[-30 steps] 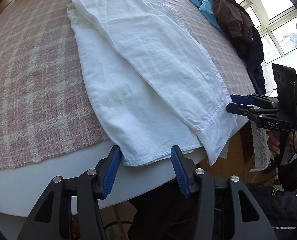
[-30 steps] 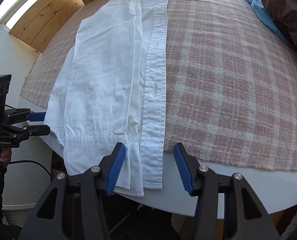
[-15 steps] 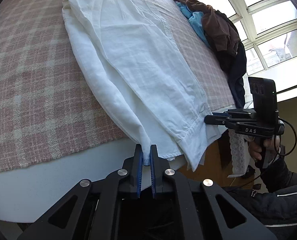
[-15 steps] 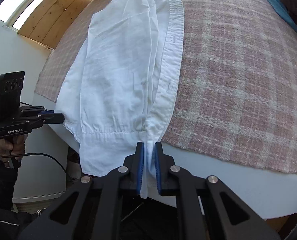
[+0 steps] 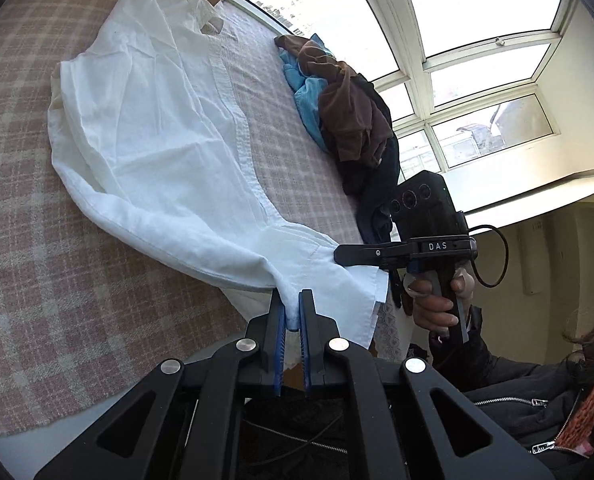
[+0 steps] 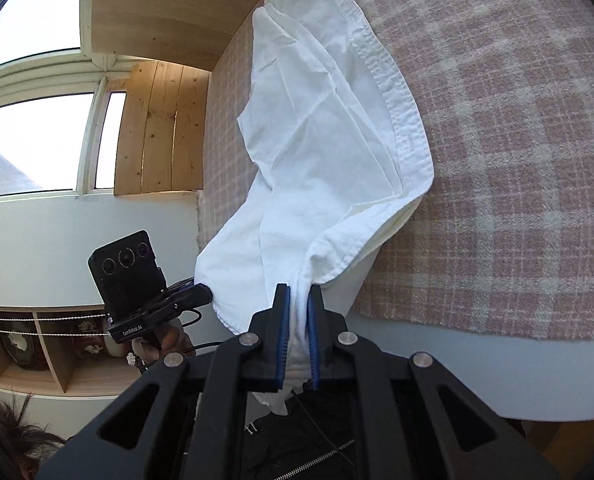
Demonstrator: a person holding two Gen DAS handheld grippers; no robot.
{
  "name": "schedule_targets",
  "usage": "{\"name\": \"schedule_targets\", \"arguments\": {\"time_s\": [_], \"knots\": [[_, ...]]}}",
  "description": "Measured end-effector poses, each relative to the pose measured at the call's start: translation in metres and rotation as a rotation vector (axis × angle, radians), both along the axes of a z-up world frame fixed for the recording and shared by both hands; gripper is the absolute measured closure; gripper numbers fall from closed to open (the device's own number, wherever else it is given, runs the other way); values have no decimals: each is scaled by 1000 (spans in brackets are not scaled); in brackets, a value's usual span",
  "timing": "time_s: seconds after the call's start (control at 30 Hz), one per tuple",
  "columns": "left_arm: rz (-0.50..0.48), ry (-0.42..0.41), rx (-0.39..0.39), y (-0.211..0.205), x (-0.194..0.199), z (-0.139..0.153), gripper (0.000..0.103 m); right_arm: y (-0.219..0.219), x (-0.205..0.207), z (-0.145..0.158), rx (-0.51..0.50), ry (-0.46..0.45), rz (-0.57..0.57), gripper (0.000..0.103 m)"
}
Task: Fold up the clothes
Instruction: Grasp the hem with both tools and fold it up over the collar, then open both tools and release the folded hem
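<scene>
A white button shirt (image 5: pixel 157 128) lies lengthwise on the pink plaid cloth (image 5: pixel 37 272), collar at the far end. My left gripper (image 5: pixel 291 312) is shut on the shirt's near hem corner, which is lifted off the table. In the right wrist view the same white shirt (image 6: pixel 329 128) rises from the plaid cloth (image 6: pixel 517 160), and my right gripper (image 6: pixel 297 304) is shut on the other hem corner beside the button placket. Each view shows the opposite gripper, the right gripper (image 5: pixel 345 254) and the left gripper (image 6: pixel 201 294), at the hem, held by a hand.
A heap of brown, blue and dark clothes (image 5: pixel 349 120) sits at the table's far right edge below the windows. The white table rim (image 6: pixel 457 376) runs along the near side. A wooden shelf unit (image 6: pixel 25 356) stands at the left. The person's dark jacket (image 5: pixel 517 392) is close by.
Both grippers went from open to shut on the shirt's hem corners. They have since lifted the hem off the table edge and carried it up and toward the collar end.
</scene>
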State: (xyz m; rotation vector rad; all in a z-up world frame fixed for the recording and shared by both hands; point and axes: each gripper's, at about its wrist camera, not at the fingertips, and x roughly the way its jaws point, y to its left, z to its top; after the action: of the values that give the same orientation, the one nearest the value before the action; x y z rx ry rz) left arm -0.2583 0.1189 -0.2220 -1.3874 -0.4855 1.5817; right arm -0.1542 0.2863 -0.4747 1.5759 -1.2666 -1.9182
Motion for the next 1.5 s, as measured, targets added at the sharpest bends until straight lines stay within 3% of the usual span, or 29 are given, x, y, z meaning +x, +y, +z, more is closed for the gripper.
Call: {"name": "schedule_targets", "arguments": {"time_s": [0.2, 0.23, 0.37, 0.43, 0.53, 0.6, 0.67, 0.73, 0.83, 0.9, 1.03, 1.1, 1.2, 1.3, 1.43, 1.47, 1.5], "knots": [[51, 40, -4, -6, -90, 6, 98, 31, -62, 14, -50, 34, -118, 95], [59, 46, -5, -7, -105, 7, 98, 21, -103, 30, -42, 34, -143, 95], [108, 7, -57, -14, -163, -21, 97, 75, -167, 36, 0, 2, -233, 95], [114, -29, -96, -13, -186, -43, 98, 85, -194, 37, 70, -37, -244, 95], [103, -96, -113, -10, -205, -66, 97, 105, -221, 20, 156, -139, -225, 91], [90, -106, -112, -9, -207, -68, 97, 109, -231, 12, 152, -171, -224, 87], [81, -114, -108, -10, -210, -68, 97, 111, -235, 19, 153, -154, -219, 75], [76, -117, -106, -11, -211, -64, 93, 114, -235, 28, 166, -127, -222, 54], [86, -96, -101, -13, -216, -52, 89, 128, -244, 49, 179, -96, -235, 54], [117, -37, -127, -17, -221, -39, 77, 132, -266, 75, 281, -59, -251, 54], [179, 33, -129, -35, -223, -17, 74, 153, -235, 111, 358, 30, -96, 54], [175, 51, -123, -36, -213, -7, 74, 130, -232, 122, 380, 66, 40, 54], [94, 54, -79, -17, -184, -2, 74, 103, -224, 145, 456, 80, 167, 54], [20, 29, -50, 8, -164, -14, 73, 71, -231, 144, 501, 89, 251, 54], [79, 23, -241, -1, -165, -55, 77, 56, -229, 153, 572, 107, 319, 54], [96, 21, -292, -6, -166, -65, 93, 57, -228, 153, 590, 113, 324, 54], [114, 18, -344, -10, -167, -76, 97, 58, -228, 154, 609, 118, 330, 55]]}}
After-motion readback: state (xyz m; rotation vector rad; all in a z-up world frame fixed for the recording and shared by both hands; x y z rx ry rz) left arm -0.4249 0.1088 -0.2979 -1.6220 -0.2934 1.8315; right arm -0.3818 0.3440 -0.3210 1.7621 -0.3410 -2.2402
